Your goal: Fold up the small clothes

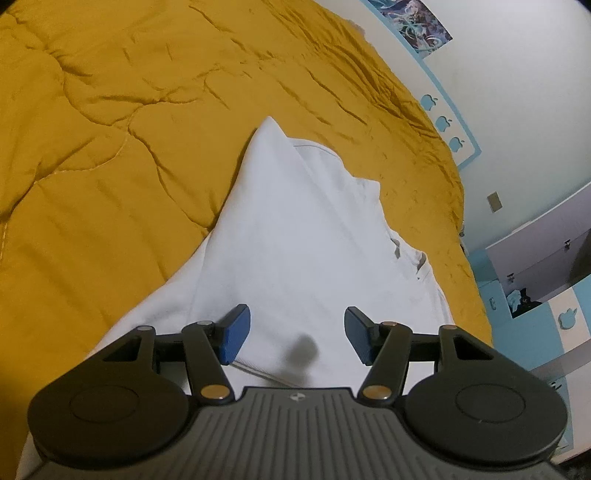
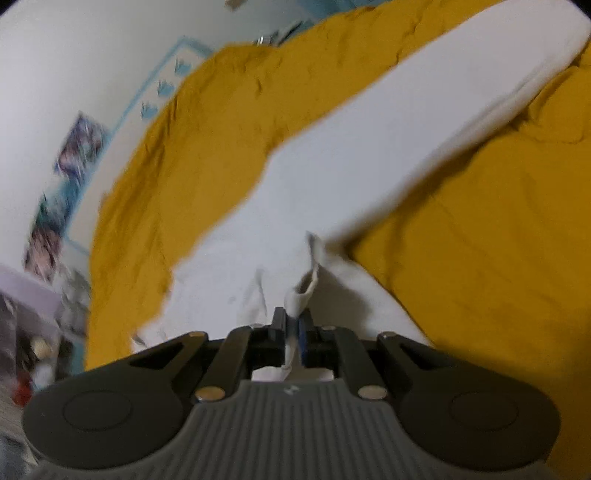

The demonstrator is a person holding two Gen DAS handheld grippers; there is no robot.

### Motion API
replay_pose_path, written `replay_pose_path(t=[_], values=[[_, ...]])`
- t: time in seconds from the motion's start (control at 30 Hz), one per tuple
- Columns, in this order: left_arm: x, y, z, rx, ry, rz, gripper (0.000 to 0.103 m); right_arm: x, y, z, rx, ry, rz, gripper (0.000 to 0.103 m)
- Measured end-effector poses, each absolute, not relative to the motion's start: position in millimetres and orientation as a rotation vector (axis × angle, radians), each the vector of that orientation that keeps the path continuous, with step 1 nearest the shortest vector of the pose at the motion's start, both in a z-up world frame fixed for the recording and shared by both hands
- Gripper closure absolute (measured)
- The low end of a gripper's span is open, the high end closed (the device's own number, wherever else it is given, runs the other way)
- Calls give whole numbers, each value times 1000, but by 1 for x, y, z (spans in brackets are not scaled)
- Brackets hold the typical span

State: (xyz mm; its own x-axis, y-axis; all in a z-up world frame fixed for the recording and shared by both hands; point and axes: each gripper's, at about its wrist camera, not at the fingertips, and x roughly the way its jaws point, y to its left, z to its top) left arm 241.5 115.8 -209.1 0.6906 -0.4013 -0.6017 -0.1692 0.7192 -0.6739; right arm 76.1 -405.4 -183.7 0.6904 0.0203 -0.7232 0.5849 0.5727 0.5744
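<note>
A white garment (image 1: 295, 236) lies spread on a mustard-yellow quilt (image 1: 110, 129), with one part folded up to a point at the far end. My left gripper (image 1: 297, 338) is open and empty, its blue pads held just above the near part of the cloth. In the right wrist view my right gripper (image 2: 291, 326) is shut on a bunched fold of the same white garment (image 2: 332, 184). A long white part of it stretches away to the upper right over the quilt (image 2: 461, 258). This view is blurred by motion.
The quilt covers a bed that ends at a white wall (image 1: 517, 92) with a blue border and a poster (image 1: 417, 18). A white and blue cabinet (image 1: 535, 266) stands beside the bed. In the right wrist view, blurred clutter (image 2: 40, 332) sits at the left.
</note>
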Motion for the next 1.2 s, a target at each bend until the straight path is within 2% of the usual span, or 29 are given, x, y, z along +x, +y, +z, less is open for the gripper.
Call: replay_pose_path(t=[0.13,0.2,0.27,0.53,0.57,0.6,0.67,0.77,0.83,0.87,0.9,1.03,1.2], values=[[237,108,-192,-759,797,-180,34,49,-409,-170,928,664,-430,89],[233,98,-182,-717,785,-216,34,49,-402,-153,866,597,-390,73],[233,88,-178,-683,795,-250,34,67,-393,-143,815,577,-282,64],[240,72,-194,-616,864,-221,34,120,-381,-173,771,756,-271,66],[241,71,-196,-618,875,-219,34,123,-383,-179,773,775,-294,69],[242,71,-196,-619,878,-213,34,125,-386,-184,779,786,-307,78],[242,67,-190,-627,877,-207,34,125,-388,-188,806,796,-309,85],[239,46,-167,-654,841,-289,34,106,-406,-173,880,737,-262,81],[235,20,-149,-639,815,-362,34,76,-427,-152,895,623,-270,70],[233,4,-143,-636,807,-405,34,62,-438,-142,894,579,-305,60],[230,-14,-138,-635,803,-450,33,48,-453,-134,894,535,-353,57],[219,-84,-138,-621,828,-589,32,-6,-521,-118,912,388,-607,57],[218,-151,-162,-589,931,-644,32,-37,-589,-137,991,307,-884,56]])
